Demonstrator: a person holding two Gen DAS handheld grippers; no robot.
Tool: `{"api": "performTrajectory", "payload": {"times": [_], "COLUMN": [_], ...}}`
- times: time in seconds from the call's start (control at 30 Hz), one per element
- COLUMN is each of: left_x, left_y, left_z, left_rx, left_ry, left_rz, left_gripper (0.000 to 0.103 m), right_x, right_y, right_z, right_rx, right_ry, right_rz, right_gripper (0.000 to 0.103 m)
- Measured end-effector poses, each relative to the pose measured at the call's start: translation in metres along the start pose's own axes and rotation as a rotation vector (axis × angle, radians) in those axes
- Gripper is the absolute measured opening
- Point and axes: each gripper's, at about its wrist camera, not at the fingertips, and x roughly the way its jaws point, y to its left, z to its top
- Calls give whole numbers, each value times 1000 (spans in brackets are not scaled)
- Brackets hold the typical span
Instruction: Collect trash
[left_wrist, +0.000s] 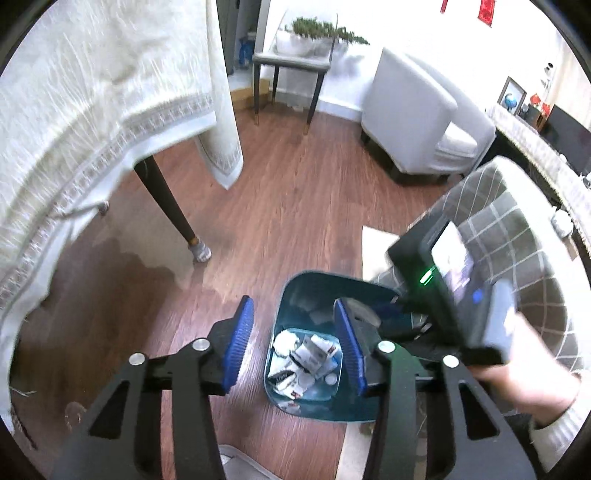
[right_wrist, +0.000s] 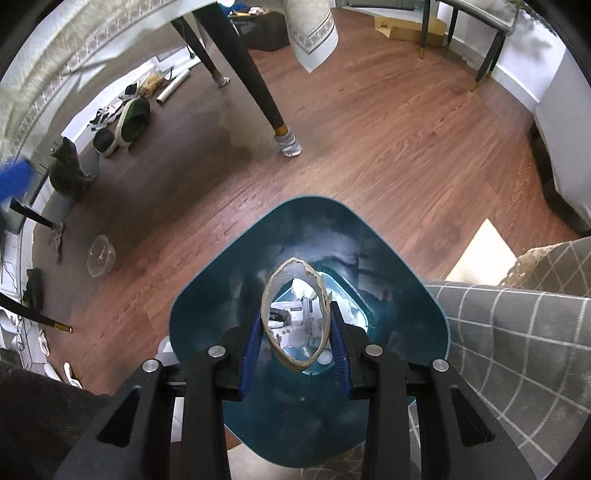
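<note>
A teal bin (left_wrist: 332, 277) stands on the wooden floor with several crumpled papers and wrappers (left_wrist: 306, 358) at its bottom. My left gripper (left_wrist: 292, 310) hangs above it, open, with nothing between its blue pads (left_wrist: 240, 332). At the right a hand holds the right gripper's black body (left_wrist: 443, 277); its tips are hidden there. In the right wrist view my right gripper (right_wrist: 295, 332) is shut on a squashed brown cardboard tube (right_wrist: 266, 295). The tube points down over the bin's mouth (right_wrist: 221, 295), and the trash shows through it.
A table with a cream cloth (left_wrist: 92, 110) and dark legs in socks (right_wrist: 288, 144) stands left of the bin. A grey checked cushion (right_wrist: 517, 332) lies right of it. A cat (right_wrist: 66, 170), a clear bowl (right_wrist: 100, 254), a white armchair (left_wrist: 413, 122) and a side table (left_wrist: 291, 62) stand further off.
</note>
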Motion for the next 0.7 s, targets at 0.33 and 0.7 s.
{"api": "performTrajectory", "payload": {"times": [0.33, 0.7], "left_x": [-44, -67], "left_y": [-7, -12], "left_z": [21, 35], "left_rx": [-5, -19], "left_ry": [-94, -141], "left_rz": [-30, -60], "left_gripper": [38, 37], "right_x": [33, 58], "right_y": [9, 9], "right_z": [-9, -28], "right_rx": [-38, -52], "right_ry": [69, 142], "right_rz": [-25, -57], "right_gripper": [35, 36]}}
